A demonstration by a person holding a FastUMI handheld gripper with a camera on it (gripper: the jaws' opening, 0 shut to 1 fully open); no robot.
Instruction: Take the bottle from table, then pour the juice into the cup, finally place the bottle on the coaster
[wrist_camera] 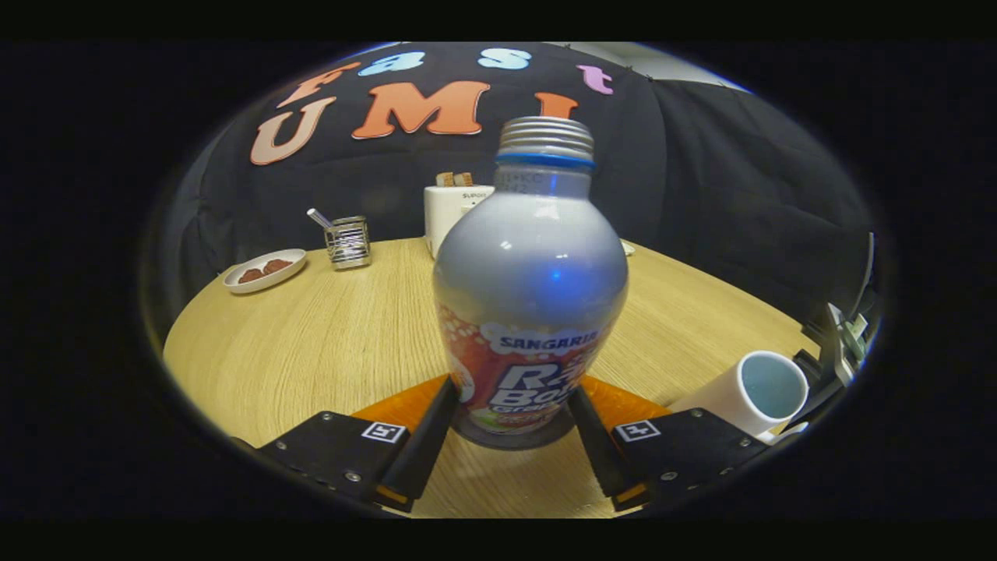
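The gripper (514,425) has its two fingers (424,440) on either side of the lower part of the juice bottle (530,296); each finger seems to touch the bottle's side, so the gripper looks closed on it, though the contact on the right side is not fully clear. The bottle stands upright between the fingers, near the front edge of the round wooden bench (311,343); its neck is threaded and has no cap, with a blue ring under the thread. The bottle's base rests on a dark round disc, which lies on an orange coaster (393,407); the coaster shows on both sides behind the fingers. A white cup (752,393) is at the right edge of the bench, just beside the right finger and well apart from the bottle; it looks tilted in this view, with its opening turned toward the camera, and I cannot tell if something is inside. At the far left edge of the bench there is a white plate (265,270) with brown pieces on it; near it stands a wire holder (347,242) with a utensil inside. Behind the bottle, at the far edge, stands a white toaster (452,210).
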